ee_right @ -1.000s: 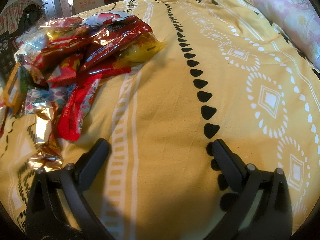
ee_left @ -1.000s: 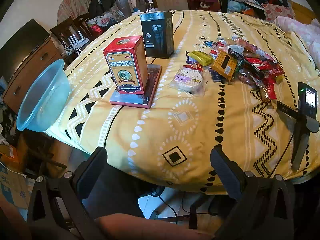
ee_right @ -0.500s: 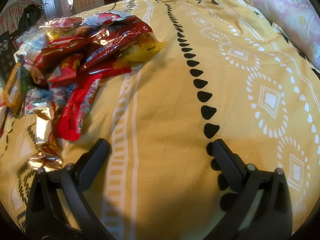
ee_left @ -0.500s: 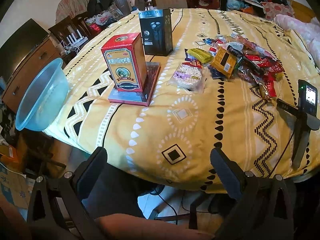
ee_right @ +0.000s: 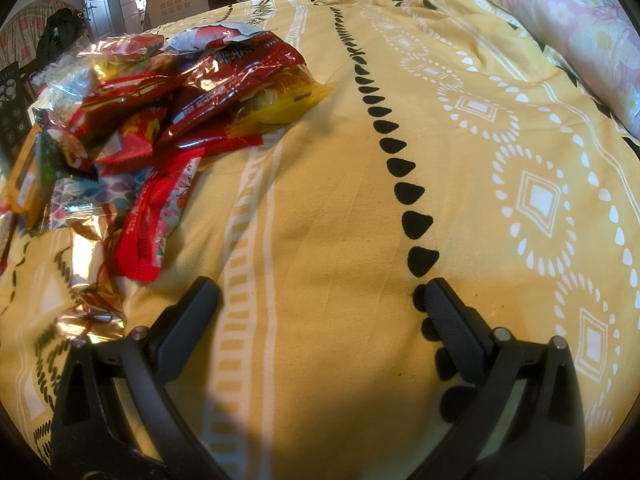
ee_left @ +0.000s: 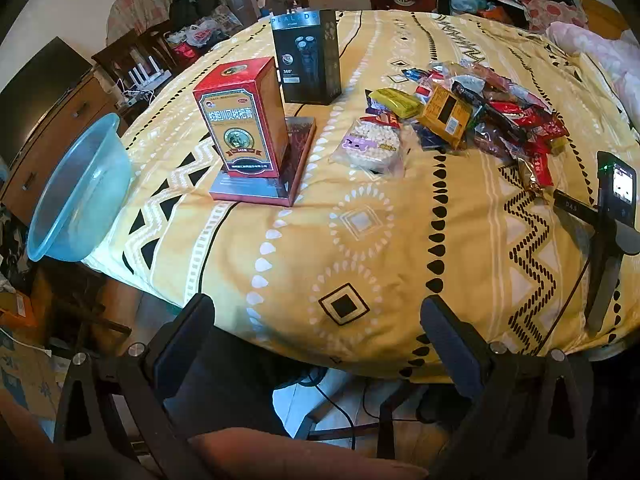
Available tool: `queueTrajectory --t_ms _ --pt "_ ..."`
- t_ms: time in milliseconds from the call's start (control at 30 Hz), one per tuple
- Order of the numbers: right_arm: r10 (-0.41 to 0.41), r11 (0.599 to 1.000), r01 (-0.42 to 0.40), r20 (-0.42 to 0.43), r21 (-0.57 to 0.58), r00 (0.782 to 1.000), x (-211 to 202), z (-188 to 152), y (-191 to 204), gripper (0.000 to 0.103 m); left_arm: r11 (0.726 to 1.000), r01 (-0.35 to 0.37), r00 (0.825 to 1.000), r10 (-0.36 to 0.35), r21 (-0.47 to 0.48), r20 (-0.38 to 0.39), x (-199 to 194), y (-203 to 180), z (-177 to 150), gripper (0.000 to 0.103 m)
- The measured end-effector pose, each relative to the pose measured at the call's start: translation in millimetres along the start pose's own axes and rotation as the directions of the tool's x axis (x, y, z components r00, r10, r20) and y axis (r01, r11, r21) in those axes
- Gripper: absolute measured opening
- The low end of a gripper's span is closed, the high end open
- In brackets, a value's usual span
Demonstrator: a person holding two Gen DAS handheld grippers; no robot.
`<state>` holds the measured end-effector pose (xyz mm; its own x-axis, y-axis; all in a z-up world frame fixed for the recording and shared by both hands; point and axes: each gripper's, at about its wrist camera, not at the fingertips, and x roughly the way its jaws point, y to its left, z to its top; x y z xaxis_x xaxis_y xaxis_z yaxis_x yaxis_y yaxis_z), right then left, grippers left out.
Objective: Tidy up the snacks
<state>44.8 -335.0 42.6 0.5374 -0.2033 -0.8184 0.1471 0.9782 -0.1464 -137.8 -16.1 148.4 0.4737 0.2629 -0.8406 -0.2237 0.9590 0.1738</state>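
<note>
A yellow patterned cloth (ee_left: 360,240) covers the table and fills mid-frame. A translucent blue plastic basin (ee_left: 76,192) sits at left, the heap of shiny snack packets (ee_left: 480,112) upper right. The left gripper (ee_left: 316,316) and right gripper (ee_right: 320,292) are both spread wide, empty, at bottom centre.

yellow cloth (ee_left: 360,240) with black-and-white zigzag and diamond print; red carton (ee_left: 240,120); black carton (ee_left: 308,56); translucent blue basin (ee_left: 76,188); mostly red wrappers (ee_right: 160,120).
</note>
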Motion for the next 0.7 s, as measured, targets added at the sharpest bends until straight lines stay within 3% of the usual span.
queueTrajectory --t_ms 700 --pt "0.000 1.000 0.000 0.000 0.000 1.000 -0.9 -0.6 0.3 0.103 1.000 0.024 1.000 -0.024 0.006 -0.021 6.2 -3.2 -0.3 0.103"
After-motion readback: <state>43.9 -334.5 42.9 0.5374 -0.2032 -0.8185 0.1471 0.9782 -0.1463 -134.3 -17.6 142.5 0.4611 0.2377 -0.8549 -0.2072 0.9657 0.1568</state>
